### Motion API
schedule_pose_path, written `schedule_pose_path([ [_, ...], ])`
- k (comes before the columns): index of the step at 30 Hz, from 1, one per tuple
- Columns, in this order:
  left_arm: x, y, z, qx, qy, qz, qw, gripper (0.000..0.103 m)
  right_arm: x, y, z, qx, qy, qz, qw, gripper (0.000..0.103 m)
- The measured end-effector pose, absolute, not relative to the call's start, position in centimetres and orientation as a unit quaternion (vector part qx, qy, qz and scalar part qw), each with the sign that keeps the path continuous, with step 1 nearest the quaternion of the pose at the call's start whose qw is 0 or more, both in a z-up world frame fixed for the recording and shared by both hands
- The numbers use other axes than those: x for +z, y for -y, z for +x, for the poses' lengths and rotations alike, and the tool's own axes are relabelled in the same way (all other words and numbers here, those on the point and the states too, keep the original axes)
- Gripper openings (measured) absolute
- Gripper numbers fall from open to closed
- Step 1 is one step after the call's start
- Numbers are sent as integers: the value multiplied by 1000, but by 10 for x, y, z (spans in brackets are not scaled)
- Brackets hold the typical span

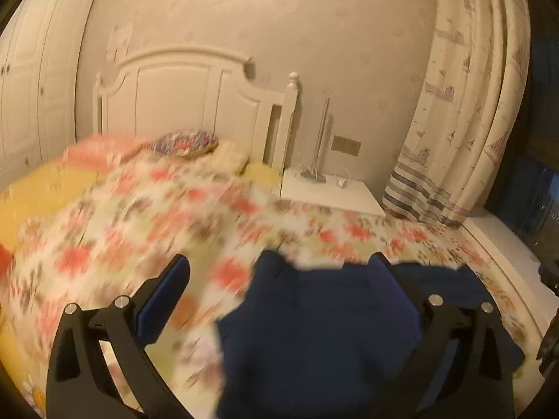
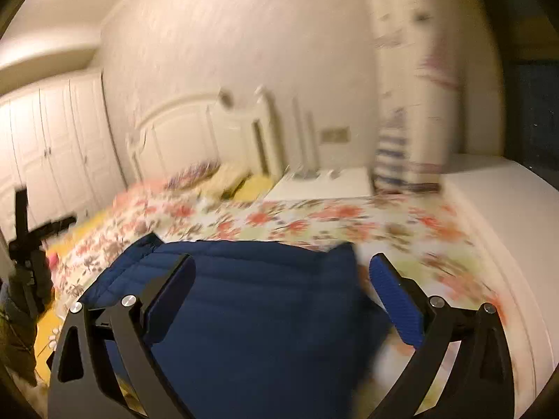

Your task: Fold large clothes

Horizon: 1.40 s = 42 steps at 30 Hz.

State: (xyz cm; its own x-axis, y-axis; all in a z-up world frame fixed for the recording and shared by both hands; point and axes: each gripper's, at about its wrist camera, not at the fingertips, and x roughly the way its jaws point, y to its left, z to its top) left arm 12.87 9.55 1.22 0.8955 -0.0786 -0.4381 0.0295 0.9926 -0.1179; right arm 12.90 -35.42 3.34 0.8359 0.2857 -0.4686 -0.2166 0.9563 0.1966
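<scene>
A dark blue quilted garment (image 1: 314,331) lies bunched on the floral bed cover (image 1: 122,230). My left gripper (image 1: 279,262) hovers over it, jaws spread wide; the left pad is clear of the cloth and the right finger (image 1: 394,289) overlaps the garment's edge in the picture. In the right wrist view the same garment (image 2: 262,314) spreads flat below my right gripper (image 2: 283,260), also wide open, with neither pad pressing on cloth. Both views are blurred.
A white headboard (image 1: 181,97) and pillows (image 1: 185,143) stand at the far end of the bed. A white nightstand (image 1: 332,192) and patterned curtain (image 1: 464,122) are on the right, a white wardrobe (image 1: 31,87) on the left. A black device (image 2: 24,230) shows at the left edge.
</scene>
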Motion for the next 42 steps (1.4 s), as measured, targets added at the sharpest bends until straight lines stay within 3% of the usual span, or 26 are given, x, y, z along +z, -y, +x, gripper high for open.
schedule_pose_path([
  [7,-12,2,214,5,-312,96,945,101,4,240,266,167,-391,16,905,94],
  [9,-25,3,230,21,-335,101,936,101,-11,216,279,153,-404,-21,902,82],
  [14,-69,-16,263,38,-387,84,917,101,-63,189,293,77,-399,-191,893,81],
  [17,-120,-16,282,24,-445,79,892,101,-97,231,311,109,-461,-95,875,82],
  [20,-120,-22,281,19,-440,58,896,101,-97,257,313,110,-463,-23,879,81],
  [27,-102,0,268,-9,-386,82,919,101,-96,253,306,103,-442,-28,890,81],
  [30,-129,13,285,-19,-436,111,893,101,-94,254,309,108,-436,-22,893,82],
  [37,-136,8,283,-23,-431,102,896,101,-50,274,284,76,-387,-45,918,87],
  [40,-137,7,284,-25,-433,98,896,101,-84,302,293,62,-453,-59,887,91],
  [42,-136,4,285,-30,-435,86,896,101,-104,335,297,98,-470,35,876,90],
])
